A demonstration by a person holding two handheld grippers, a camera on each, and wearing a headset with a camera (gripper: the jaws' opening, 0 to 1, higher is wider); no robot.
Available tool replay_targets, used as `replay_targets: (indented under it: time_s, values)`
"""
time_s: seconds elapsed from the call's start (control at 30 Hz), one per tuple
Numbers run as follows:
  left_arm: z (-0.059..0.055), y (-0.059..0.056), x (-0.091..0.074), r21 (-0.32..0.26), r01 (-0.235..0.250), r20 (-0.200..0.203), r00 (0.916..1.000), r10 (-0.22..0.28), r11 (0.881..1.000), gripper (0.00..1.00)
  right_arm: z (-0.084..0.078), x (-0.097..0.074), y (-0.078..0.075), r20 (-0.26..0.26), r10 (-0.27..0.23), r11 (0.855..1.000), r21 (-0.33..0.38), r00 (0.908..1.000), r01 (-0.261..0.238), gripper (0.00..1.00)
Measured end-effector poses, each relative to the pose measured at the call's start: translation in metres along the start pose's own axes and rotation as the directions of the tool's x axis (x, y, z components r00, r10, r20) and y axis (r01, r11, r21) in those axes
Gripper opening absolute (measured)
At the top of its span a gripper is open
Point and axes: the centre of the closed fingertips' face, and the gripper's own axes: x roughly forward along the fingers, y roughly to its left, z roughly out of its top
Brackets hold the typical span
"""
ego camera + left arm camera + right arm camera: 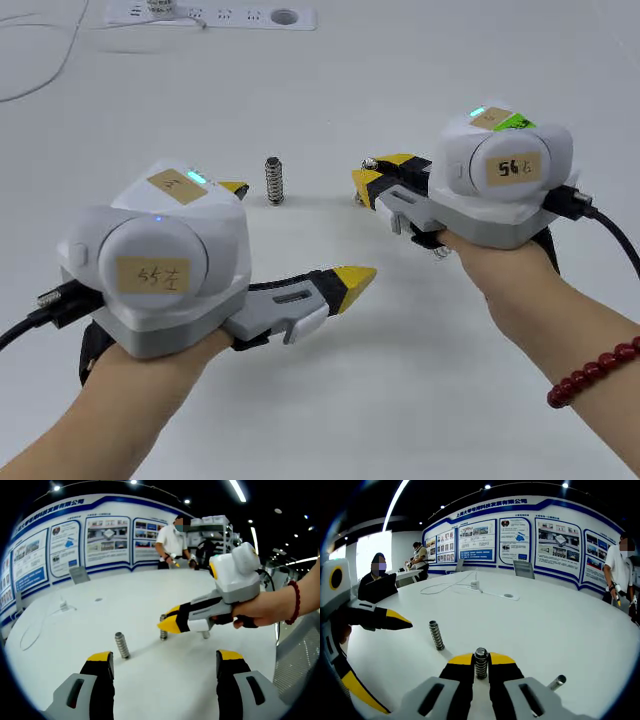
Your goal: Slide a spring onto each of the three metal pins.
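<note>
Springs counted: 2. Bare pins counted: 1.

- The standing spring (273, 181) is upright on the white table (330, 90). It sits between the two grippers and touches neither. Its top looks darker, but I cannot tell whether a pin is inside.
- The held spring (480, 664) is also upright, with a rounded metal cap showing above the coil. Its foot is down at the table surface.
- The bare pin (558, 682) is plain metal with no coil on it. It lies just beside the right gripper's jaws and leans at a tilt.

Right gripper (480, 661): the jaws are pinched in to the coil's width, with one yellow tip on each side of the held spring. In the head view it lies low over the table and points left toward the standing spring. The forearm comes in from the lower right, with a red bead bracelet (600, 375) on the wrist.

Left gripper (300, 232): the jaws are spread wide with nothing between them. It is held near level, low over the table. In the left gripper view the standing spring is just ahead of the left jaw tip, and the right gripper's nose crosses in from the right.
</note>
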Motion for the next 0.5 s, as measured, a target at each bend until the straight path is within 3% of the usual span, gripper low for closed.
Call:
replay_targets:
  time_s: [0.27,0.37,0.5]
  values:
    - [0.0020,0.0014,-0.0009,0.003,-0.006,0.005,1.0000,0.006,1.000,0.85,-0.0015,-0.0014,0.0017,-0.014,0.012,1.000,-0.001,0.9998,-0.012,0.13]
    - [0.0015,0.0007,-0.0009,0.006,-0.004,0.001,1.0000,0.004,1.000,0.85,-0.0031,-0.0024,0.0017,-0.021,0.007,1.000,-0.001,0.9998,-0.007,0.20]
    - [0.0013,0.0004,-0.0016,0.007,-0.005,-0.001,1.0000,0.005,1.000,0.85,0.0005,-0.0053,0.0032,-0.014,0.011,1.000,0.002,0.9998,-0.010,0.22]
